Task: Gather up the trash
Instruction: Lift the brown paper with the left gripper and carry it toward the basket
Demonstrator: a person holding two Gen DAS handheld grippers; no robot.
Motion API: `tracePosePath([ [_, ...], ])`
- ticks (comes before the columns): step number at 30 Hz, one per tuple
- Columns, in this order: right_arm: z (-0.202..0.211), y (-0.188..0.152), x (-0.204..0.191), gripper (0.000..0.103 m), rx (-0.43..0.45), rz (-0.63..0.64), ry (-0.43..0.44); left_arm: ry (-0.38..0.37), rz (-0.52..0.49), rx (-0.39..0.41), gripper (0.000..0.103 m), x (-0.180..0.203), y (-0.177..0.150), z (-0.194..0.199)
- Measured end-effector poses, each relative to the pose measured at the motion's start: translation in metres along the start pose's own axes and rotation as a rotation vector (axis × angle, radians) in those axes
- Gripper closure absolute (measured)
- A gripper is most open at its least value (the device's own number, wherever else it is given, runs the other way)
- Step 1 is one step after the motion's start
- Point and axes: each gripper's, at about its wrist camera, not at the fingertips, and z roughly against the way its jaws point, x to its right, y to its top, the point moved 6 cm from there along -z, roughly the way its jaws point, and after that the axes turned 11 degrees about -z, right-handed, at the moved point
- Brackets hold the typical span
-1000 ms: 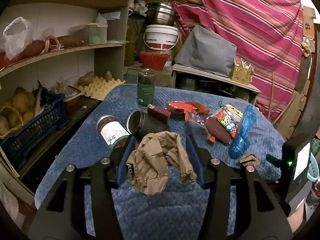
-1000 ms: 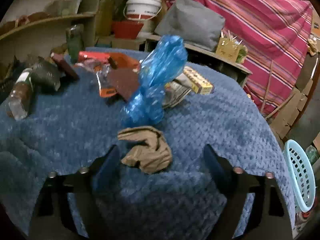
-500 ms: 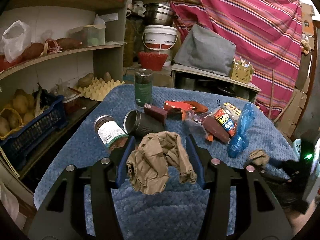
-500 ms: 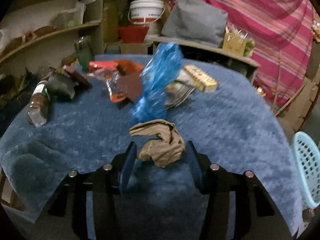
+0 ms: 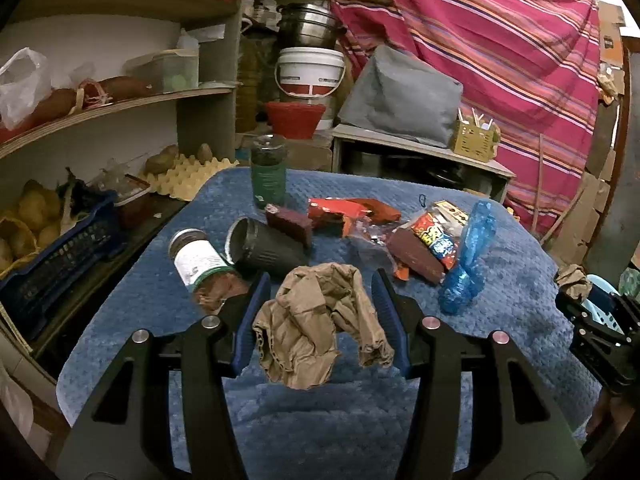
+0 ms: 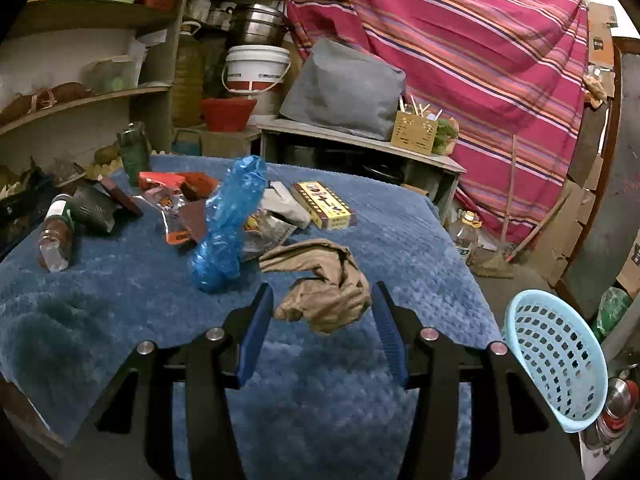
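Left wrist view: the left tongs [image 5: 320, 304] grip a large crumpled brown paper [image 5: 320, 328] between blue pads, lifted clear of the blue-covered tabletop [image 5: 500, 280]. Toward the tabletop's far edge lie a tipped jar [image 5: 202, 266], a dark cup [image 5: 264, 246] on its side, an upright green jar [image 5: 269, 172], red wrappers [image 5: 348, 214] and a blue plastic bag [image 5: 470, 256]. Right wrist view: the right tongs [image 6: 322, 304], their jaws having just been closing, clamp a smaller crumpled brown paper [image 6: 324, 284] above the tabletop's near right part. A light blue basket [image 6: 554, 360] sits off the tabletop's right edge. A yellow carton [image 6: 324, 204] lies near the far edge.
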Motion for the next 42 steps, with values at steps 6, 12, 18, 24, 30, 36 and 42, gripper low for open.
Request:
tracePosePath([
  [6, 0.004, -0.001, 0.016, 0.052, 0.003, -0.009, -0.008, -0.003, -0.021, 0.001, 0.051, 0.014, 0.002, -0.001],
  [12, 0.011, 0.001, 0.032, 0.052, 0.019, -0.039, -0.01, -0.024, -0.012, 0.009, 0.051, 0.026, 0.008, 0.001],
  [18, 0.019, 0.004, 0.043, 0.052, 0.037, -0.053, -0.011, -0.042, -0.05, 0.029, 0.05, 0.052, 0.012, 0.005],
  [24, 0.027, 0.004, 0.061, 0.052, 0.045, -0.068, -0.022, -0.056, -0.084, 0.053, 0.05, 0.073, 0.017, 0.012],
  [30, 0.034, 0.003, 0.082, 0.052, 0.048, -0.095, -0.037, -0.073, -0.106, 0.05, 0.05, 0.09, 0.018, 0.013],
  [36, 0.039, 0.002, 0.1, 0.052, 0.053, -0.114, -0.059, -0.091, -0.114, 0.053, 0.05, 0.105, 0.019, 0.015],
  [42, 0.042, 0.003, 0.11, 0.052, 0.057, -0.125, -0.071, -0.11, -0.107, 0.051, 0.05, 0.117, 0.022, 0.015],
])
